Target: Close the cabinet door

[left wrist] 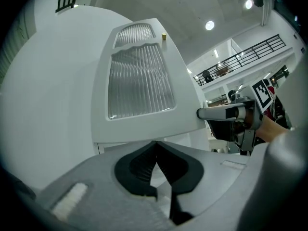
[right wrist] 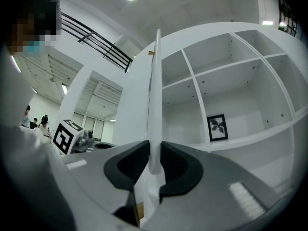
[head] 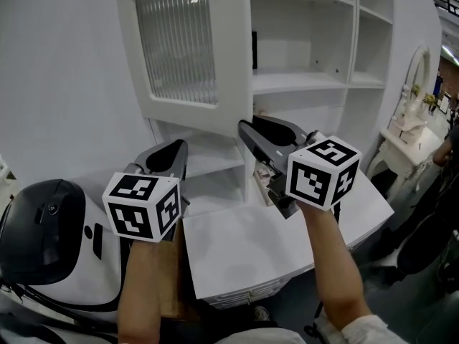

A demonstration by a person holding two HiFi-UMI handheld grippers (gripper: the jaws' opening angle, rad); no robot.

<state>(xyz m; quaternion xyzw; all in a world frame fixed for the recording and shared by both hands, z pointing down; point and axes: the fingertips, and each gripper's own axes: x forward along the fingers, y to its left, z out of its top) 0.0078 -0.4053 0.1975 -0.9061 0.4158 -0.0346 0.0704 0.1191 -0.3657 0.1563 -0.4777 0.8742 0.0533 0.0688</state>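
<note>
The white cabinet door (head: pixel 176 41) with a ribbed glass pane stands open, swung out to the left of the shelf unit (head: pixel 308 77). My right gripper (head: pixel 252 123) is shut on the door's lower free edge. In the right gripper view that thin edge (right wrist: pixel 154 105) runs up between the dark pads (right wrist: pixel 137 160), which press on both its sides. My left gripper (head: pixel 178 147) is below and in front of the door's face (left wrist: pixel 139 81). It is shut, its tips (left wrist: pixel 155 146) meeting with nothing between them. The right gripper (left wrist: pixel 226 113) also shows in the left gripper view.
The open shelves hold a small framed picture (right wrist: pixel 217 127). A white tabletop (head: pixel 258 249) lies below my arms. A black and white rounded device (head: pixel 43 228) sits at the lower left. A white vanity with a mirror (head: pixel 409 131) stands at the right.
</note>
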